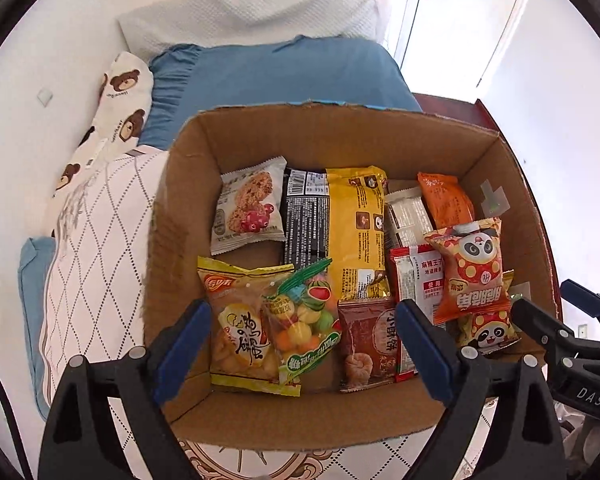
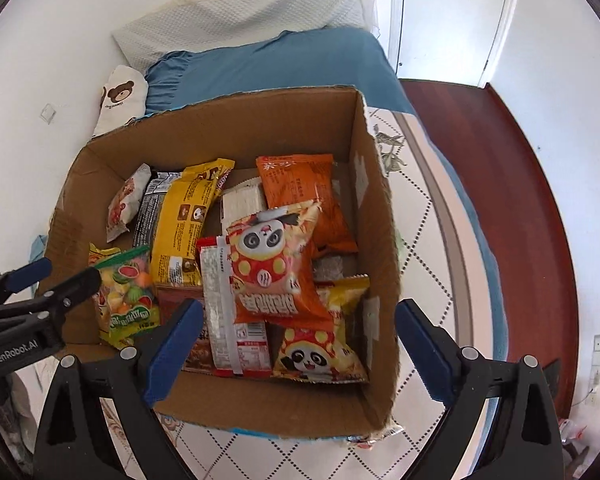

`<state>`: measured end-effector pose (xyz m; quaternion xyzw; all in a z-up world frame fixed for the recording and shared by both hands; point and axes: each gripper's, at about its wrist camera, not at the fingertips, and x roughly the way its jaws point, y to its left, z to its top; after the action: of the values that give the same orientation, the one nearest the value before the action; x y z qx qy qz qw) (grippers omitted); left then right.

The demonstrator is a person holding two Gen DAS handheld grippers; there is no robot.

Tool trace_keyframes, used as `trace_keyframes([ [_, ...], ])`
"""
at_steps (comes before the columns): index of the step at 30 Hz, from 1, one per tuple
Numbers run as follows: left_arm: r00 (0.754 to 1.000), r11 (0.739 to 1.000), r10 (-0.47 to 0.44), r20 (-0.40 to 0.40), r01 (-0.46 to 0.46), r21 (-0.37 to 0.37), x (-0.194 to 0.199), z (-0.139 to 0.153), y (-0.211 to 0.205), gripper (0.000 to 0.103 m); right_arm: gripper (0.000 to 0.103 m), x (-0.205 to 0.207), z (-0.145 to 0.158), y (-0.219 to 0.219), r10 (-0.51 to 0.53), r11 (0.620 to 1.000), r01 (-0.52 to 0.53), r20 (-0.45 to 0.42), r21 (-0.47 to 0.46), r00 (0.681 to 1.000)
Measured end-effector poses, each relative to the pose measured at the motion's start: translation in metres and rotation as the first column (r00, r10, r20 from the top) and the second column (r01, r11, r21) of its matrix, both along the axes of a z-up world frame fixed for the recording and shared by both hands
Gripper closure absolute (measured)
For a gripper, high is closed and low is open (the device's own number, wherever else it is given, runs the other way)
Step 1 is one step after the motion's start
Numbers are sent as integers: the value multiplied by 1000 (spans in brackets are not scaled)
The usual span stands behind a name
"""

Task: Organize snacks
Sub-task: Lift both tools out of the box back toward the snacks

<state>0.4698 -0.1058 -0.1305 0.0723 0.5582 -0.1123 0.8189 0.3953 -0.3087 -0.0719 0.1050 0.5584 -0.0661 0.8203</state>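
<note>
An open cardboard box stands on the bed with several snack packets inside. My left gripper hangs open over its near left part, above a clear bag of round fruit candies and a yellow egg-snack bag; nothing sits between its pads. My right gripper is open over the near right part, above two orange panda packets and a red-and-white packet. A long yellow packet lies in the middle. The right gripper also shows at the box's right corner.
The box rests on a white quilt with a diamond pattern. Blue pillow and bear-print pillow lie behind it. Dark red floor and a white door are to the right.
</note>
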Motion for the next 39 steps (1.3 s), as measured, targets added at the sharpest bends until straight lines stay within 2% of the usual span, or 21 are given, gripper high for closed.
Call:
trace_keyframes([
  [11, 993, 997, 32, 114, -24, -70, -46, 44, 17, 9, 5, -49, 45, 13, 9, 999, -4, 114, -41, 993],
  [17, 971, 999, 16, 238, -6, -43, -84, 72, 21, 9, 5, -81, 71, 25, 22, 998, -11, 184, -58, 983],
  [23, 949, 999, 2, 314, 12, -44, -119, 93, 25, 9, 5, -112, 91, 34, 22, 998, -6, 239, -66, 971],
  [34, 944, 996, 18, 329, 12, -86, -158, 98, 26, 9, 5, -163, 117, 42, 1, 995, 32, 332, -94, 943],
  [39, 945, 996, 22, 328, 7, -86, -159, 95, 25, 9, 5, -168, 115, 36, -19, 999, 28, 338, -23, 941],
])
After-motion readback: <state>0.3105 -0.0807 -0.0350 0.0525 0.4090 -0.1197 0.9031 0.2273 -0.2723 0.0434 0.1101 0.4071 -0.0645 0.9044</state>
